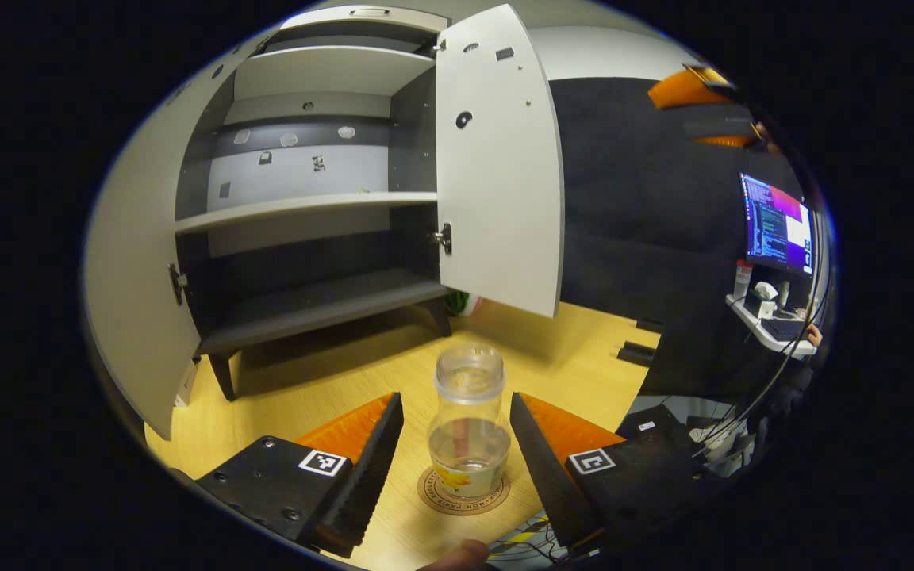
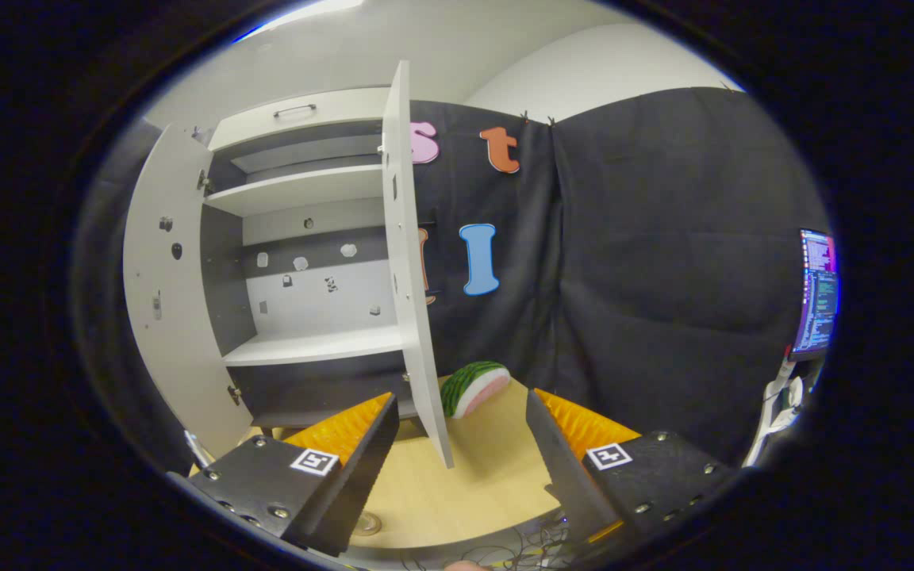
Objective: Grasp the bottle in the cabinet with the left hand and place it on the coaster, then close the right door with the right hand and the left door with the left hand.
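The light wooden worktop (image 1: 330,381) carries the open cabinet (image 1: 306,206) on its short legs; a round coaster (image 1: 463,493) lies flat near the front edge, with the clear bottle (image 1: 469,420) upright on it; a watermelon slice (image 2: 473,388) rests beside the cabinet's right door (image 2: 413,270).

Bottle (image 1: 469,424): clear glossy plastic, apparently; coaster (image 1: 435,498): matt brown, possibly cork; table (image 1: 330,381): smooth light wood-grain; cabinet (image 1: 322,206) doors: matt grey laminate.

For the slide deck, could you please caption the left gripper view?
Bottle standing on the coaster between the open left gripper, cabinet doors not yet closed.
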### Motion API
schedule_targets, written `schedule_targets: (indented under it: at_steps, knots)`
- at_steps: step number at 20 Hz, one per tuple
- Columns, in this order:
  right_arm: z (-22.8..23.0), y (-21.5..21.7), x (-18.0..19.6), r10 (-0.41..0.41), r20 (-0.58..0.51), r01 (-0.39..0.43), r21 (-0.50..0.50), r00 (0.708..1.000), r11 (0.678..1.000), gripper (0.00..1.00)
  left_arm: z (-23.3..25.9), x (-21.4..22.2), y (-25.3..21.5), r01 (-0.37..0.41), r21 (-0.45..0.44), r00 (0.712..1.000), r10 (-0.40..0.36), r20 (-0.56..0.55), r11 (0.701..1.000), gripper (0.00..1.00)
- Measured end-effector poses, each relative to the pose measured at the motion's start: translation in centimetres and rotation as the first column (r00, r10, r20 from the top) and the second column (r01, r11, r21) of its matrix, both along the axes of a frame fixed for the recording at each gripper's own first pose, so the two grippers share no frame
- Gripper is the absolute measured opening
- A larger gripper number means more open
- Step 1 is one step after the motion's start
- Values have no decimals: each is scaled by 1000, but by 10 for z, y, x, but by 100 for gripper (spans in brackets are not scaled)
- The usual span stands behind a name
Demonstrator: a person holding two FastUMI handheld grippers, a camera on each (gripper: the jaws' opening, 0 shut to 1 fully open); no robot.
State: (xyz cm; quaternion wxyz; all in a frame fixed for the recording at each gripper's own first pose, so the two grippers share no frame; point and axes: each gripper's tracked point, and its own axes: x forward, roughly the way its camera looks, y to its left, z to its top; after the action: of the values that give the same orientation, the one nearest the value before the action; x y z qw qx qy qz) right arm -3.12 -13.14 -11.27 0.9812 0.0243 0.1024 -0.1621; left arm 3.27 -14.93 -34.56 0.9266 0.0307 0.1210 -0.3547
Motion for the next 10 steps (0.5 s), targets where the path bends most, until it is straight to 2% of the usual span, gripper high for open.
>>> schedule_targets:
  at_steps: [1,4,7,10]
  knots:
    - [1,-8,3,-2,5,2,-6,1000,1000,98,17,0,5,-10,-13,1000,10,10,1000,87]
    - [9,-33,13,-18,8,18,-16,1000,1000,98,66,2,18,-43,-55,998,45,36,998,98]
    - [22,-57,30,-18,30,18,5,999,1000,98,118,2,29,-50,-92,995,58,87,994,97]
    - [41,-83,50,-8,54,9,-20,999,1000,98,167,-1,45,-61,-121,988,77,132,991,96]
